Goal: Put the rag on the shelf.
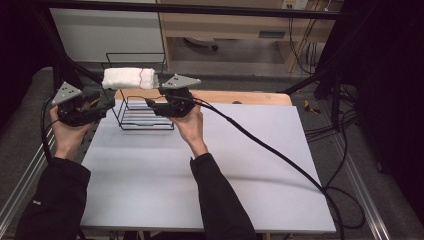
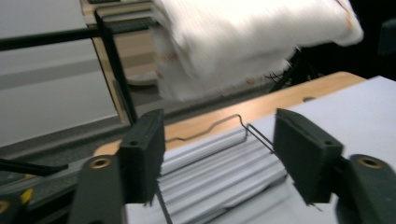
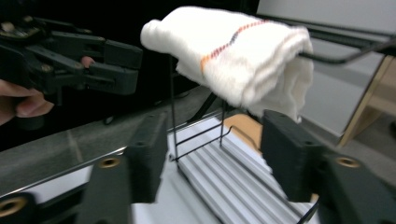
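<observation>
White tabletop (image 1: 200,165) fronts a wooden strip and shelving behind. Above it, a rolled white towel (image 1: 129,78) with a thin red stripe sits across the top of a black wire rack (image 1: 142,116); whether it rests on the rim or hangs just above is unclear. The left gripper (image 1: 102,105) and right gripper (image 1: 152,106) flank the rack, both released, jaws apart with nothing between them, below the towel. Cables (image 1: 280,155) trail across the table. Blur smears the towel in the left gripper view.
</observation>
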